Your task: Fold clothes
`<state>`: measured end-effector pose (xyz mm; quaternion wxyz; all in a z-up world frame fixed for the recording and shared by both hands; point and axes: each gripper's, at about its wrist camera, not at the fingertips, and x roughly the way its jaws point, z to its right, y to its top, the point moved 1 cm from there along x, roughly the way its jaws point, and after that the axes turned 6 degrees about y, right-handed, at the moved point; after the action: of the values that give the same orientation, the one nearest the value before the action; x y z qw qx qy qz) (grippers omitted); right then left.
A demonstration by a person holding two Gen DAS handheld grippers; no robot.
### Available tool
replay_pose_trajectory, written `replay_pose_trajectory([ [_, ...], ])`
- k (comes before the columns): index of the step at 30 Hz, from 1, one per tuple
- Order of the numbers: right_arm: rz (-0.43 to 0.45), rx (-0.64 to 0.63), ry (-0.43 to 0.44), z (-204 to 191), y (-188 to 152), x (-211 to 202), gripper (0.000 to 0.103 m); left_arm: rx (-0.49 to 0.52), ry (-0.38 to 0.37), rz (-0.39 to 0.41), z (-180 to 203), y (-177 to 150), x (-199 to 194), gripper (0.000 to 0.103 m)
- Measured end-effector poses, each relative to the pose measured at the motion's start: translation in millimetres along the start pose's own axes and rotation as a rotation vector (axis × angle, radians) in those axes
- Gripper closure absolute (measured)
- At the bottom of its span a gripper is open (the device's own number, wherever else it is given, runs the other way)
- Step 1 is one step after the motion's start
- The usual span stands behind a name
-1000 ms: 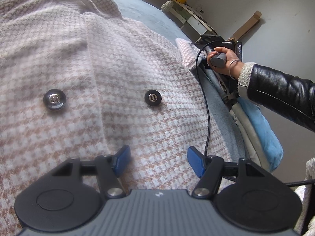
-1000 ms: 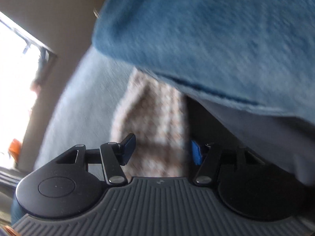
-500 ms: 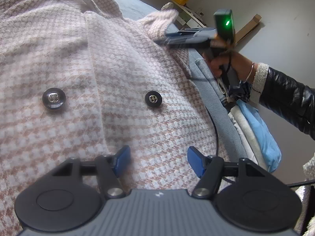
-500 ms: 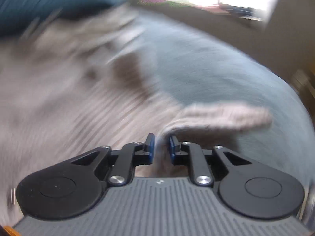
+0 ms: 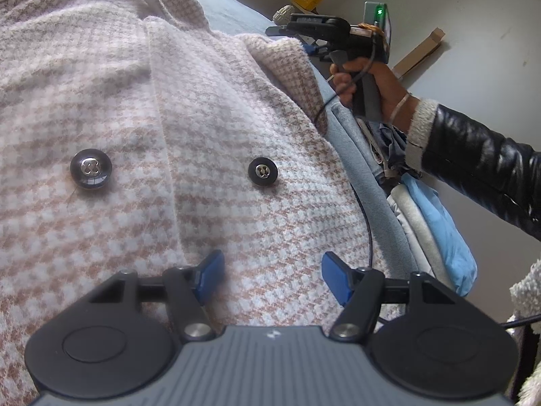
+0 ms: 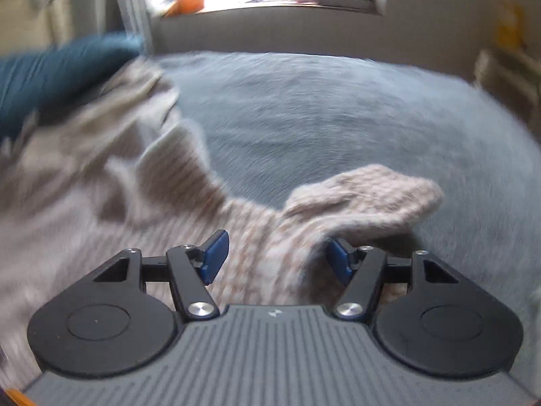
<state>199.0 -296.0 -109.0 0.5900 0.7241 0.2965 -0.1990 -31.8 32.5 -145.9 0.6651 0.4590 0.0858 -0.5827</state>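
Left wrist view shows a pink-and-white houndstooth coat (image 5: 209, 142) lying front-up on the grey-blue bed (image 5: 368, 182), collar at the far end, two dark buttons (image 5: 262, 172) across its chest. Left gripper (image 5: 272, 279) hovers wide above it, empty. Right gripper (image 6: 277, 258) is opening over a raised sleeve fold (image 6: 365, 191), its pads clear of the cloth.

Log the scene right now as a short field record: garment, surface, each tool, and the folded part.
garment: houndstooth coat, front up, two dark buttons showing
surface: grey-blue bed cover
left tool: open, over the coat front, holding nothing
right tool: jaws opening, coat fabric between them, not pinched
sleeve cuff: lying turned over near the coat's edge
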Motion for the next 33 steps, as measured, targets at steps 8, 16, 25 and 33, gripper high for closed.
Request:
replay_pose_trajectory([
  [8,0.072,0.537,0.08,89.9,-6.5,38.9,0.051,0.003,0.003,-0.013,1.0,2.5,2.3,0.038],
  [16,0.246,0.424,0.041,70.8,12.3,-14.9,0.095,0.01,0.017,-0.01,3.7,1.9,1.4,0.038],
  [25,0.486,0.346,-0.224,116.0,20.5,-171.6,0.095,0.039,0.048,-0.006,10.4,-0.7,0.2,0.038],
  [33,0.564,0.429,-0.361,155.4,-22.9,-200.1,0.096,0.098,0.127,-0.038,23.7,4.1,-0.1,0.04],
])
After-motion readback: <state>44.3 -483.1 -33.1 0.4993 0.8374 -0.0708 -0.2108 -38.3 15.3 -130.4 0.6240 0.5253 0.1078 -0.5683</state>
